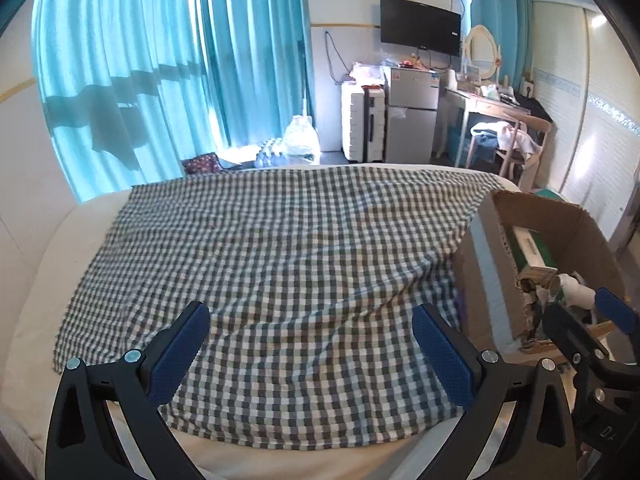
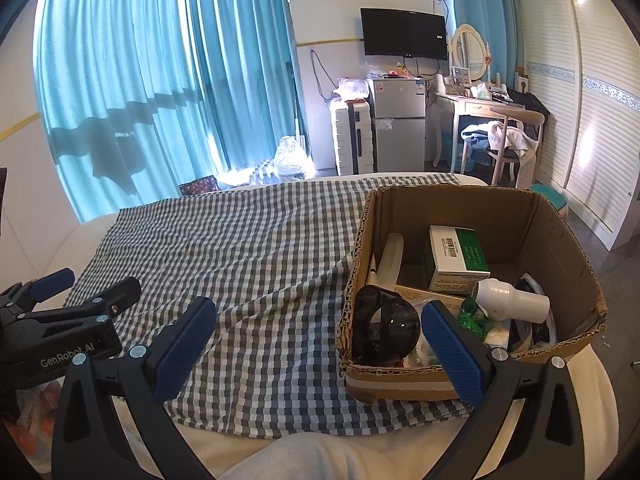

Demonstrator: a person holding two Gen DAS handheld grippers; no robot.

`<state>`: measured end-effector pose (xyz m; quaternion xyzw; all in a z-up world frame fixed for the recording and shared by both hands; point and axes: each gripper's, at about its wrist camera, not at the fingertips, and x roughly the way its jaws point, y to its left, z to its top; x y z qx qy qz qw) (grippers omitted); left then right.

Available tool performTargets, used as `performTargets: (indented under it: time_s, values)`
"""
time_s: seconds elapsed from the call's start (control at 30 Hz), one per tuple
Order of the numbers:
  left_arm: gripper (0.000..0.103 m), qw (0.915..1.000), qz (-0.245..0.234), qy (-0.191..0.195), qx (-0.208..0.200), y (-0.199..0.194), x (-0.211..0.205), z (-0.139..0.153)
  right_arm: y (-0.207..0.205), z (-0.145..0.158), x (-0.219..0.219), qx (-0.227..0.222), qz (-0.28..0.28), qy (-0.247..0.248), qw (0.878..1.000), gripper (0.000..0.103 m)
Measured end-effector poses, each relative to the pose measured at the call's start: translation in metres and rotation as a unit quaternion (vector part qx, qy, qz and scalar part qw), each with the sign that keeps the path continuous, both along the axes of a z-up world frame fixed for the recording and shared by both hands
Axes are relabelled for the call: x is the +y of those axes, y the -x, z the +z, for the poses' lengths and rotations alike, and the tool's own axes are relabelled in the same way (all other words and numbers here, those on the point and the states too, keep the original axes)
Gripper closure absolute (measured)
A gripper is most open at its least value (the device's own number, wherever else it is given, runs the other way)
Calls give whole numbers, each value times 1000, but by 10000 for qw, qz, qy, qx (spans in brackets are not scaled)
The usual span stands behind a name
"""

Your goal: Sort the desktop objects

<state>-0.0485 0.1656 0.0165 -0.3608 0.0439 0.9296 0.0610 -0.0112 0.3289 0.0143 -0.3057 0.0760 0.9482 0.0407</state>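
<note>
While both pairs of tongs hang wide apart with nothing between their blue pads, the left tongs [image 1: 310, 350] sit over bare checked cloth [image 1: 280, 248] spread on the bed [image 1: 48, 264]. To their right stands the cardboard box [image 2: 560, 240]; the right tongs [image 2: 320, 344] hover at its near-left corner. Inside the box, ahead of the right tongs, lie dark sunglasses [image 2: 384, 324], a white bottle [image 2: 512, 300], a green-and-white carton [image 2: 456, 260], a white comb [image 2: 390, 260] and green wrappers [image 2: 472, 316].
</note>
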Motion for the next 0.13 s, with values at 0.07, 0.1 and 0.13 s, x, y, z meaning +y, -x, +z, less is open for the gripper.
performTargets:
  time_s: [0.07, 0.1, 0.13]
  values:
    - [0, 9997, -1, -212, -112, 2, -3, -2, 0, -1, 0, -9, -18, 13, 10000, 0]
    - [0, 9996, 41, -228, -132, 2, -4, -2, 0, -1, 0, -7, -22, 20, 10000, 0]
    - [0, 9997, 53, -207, -136, 2, -4, -2, 0, -2, 0, -9, -21, 36, 10000, 0]
